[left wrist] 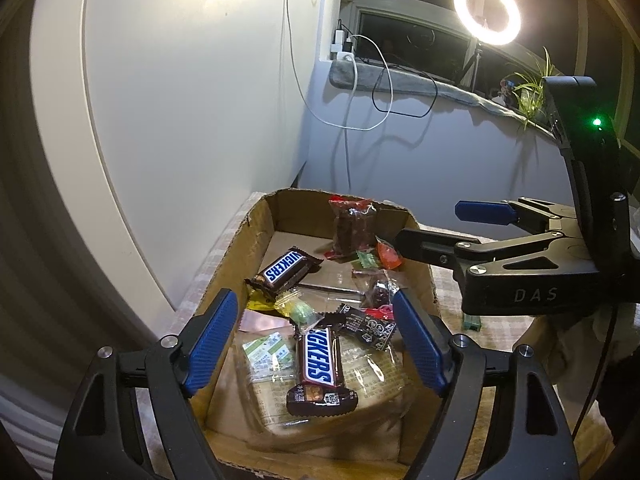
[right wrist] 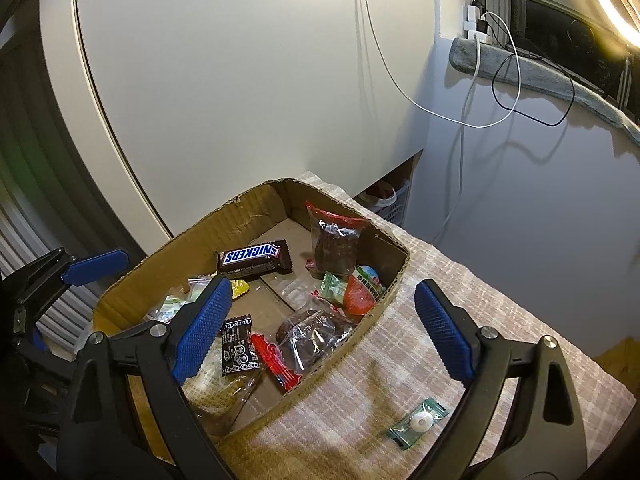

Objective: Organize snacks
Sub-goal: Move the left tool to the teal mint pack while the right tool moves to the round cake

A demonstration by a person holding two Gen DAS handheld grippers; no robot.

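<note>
On the checked tablecloth (right wrist: pixel 400 360) by a white wall (right wrist: pixel 240 80) stands the cardboard box (right wrist: pixel 256 208); both grippers, left gripper (left wrist: pixel 316 340) and right gripper (right wrist: pixel 324 328), have fingers spread, holding nothing.

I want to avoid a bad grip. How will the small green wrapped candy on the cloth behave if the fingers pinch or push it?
The green wrapped candy looks small and light, so a push would probably slide it over the checked cloth. Its thin twisted wrapper ends seem floppy; a pinch there may slip. The round white middle looks firmer to grip.
</note>
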